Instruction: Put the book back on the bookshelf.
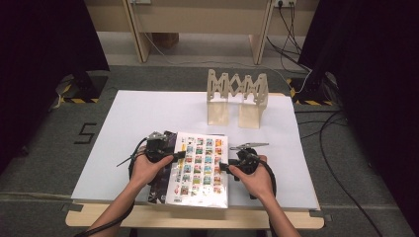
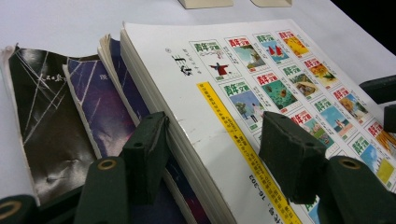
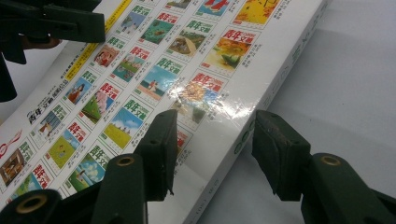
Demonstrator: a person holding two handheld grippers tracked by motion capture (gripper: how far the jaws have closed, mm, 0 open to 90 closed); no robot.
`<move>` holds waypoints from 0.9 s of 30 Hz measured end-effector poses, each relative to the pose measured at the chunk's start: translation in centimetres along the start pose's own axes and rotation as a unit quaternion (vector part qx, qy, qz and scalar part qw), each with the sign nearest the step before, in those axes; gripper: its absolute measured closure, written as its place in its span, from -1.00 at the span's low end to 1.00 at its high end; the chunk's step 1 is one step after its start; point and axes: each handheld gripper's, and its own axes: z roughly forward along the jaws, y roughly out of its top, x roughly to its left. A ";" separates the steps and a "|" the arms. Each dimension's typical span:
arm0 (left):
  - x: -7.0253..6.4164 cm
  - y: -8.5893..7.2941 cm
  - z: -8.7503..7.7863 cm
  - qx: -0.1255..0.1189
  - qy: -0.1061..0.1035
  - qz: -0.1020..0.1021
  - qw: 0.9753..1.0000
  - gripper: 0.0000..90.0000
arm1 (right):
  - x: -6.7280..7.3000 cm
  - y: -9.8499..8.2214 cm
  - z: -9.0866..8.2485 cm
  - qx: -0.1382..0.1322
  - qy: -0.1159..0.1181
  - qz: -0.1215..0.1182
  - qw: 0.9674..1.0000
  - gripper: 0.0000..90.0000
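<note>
White book (image 1: 200,170) lies on darker books (image 1: 163,168) at the tabletop's (image 1: 128,123) near edge, left gripper (image 2: 215,149) and right gripper (image 3: 212,151) fingers wide, straddling its opposite edges, not clamped.

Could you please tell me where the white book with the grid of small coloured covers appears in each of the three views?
High view: the white book lies at the table's near edge, between the left gripper and the right gripper.
Left gripper view: it runs from top centre to bottom right, on the dark books.
Right gripper view: it covers the upper left, its spine edge between the jaws.
Shared landmark: the yellow strip on its cover.
</note>
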 end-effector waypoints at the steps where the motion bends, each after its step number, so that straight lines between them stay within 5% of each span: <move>1: -0.1 -0.1 0.0 -0.003 0.003 -0.002 1.000 -0.07 | 0.0 0.0 0.0 0.001 0.001 0.001 1.000 0.14; 8: -0.8 -0.4 -1.1 -0.022 0.008 -0.027 0.999 0.13 | -0.3 0.0 0.2 0.002 0.008 0.010 1.000 0.10; 10: -1.1 -0.4 -1.7 -0.034 -0.005 -0.033 0.999 0.18 | -0.4 0.0 0.2 0.002 0.010 0.013 1.000 0.09; 11: -1.4 -0.3 -2.0 -0.039 -0.042 -0.054 0.997 0.23 | -0.3 0.0 0.2 0.001 0.008 0.011 1.000 0.09; 12: -1.4 -0.3 -2.0 -0.039 -0.042 -0.054 0.997 0.27 | -0.3 0.0 0.2 0.001 0.008 0.011 1.000 0.09; 13: -2.0 -0.5 -1.9 -0.028 -0.069 -0.063 0.995 0.30 | -0.3 0.0 0.2 0.002 0.007 0.012 1.000 0.09; 17: -2.2 -1.3 -1.0 -0.006 -0.055 -0.056 0.997 0.32 | -0.5 -0.1 0.2 -0.002 0.016 0.013 1.000 0.09; 18: -1.9 -1.5 -0.9 -0.002 -0.051 -0.064 0.997 0.32 | -0.5 -0.1 0.2 -0.002 0.016 0.013 1.000 0.09; 19: -1.1 -1.8 -1.0 -0.009 -0.070 -0.097 0.993 0.44 | -0.9 0.2 0.1 0.002 0.027 0.010 1.000 0.09; 22: -0.9 -1.7 -1.3 -0.015 -0.082 -0.096 0.992 0.68 | -1.3 0.7 0.1 -0.004 0.032 0.018 0.999 0.09; 27: -1.0 -1.3 -1.6 -0.002 -0.077 -0.081 0.994 0.73 | -3.5 4.1 1.0 -0.014 0.017 0.044 0.999 0.06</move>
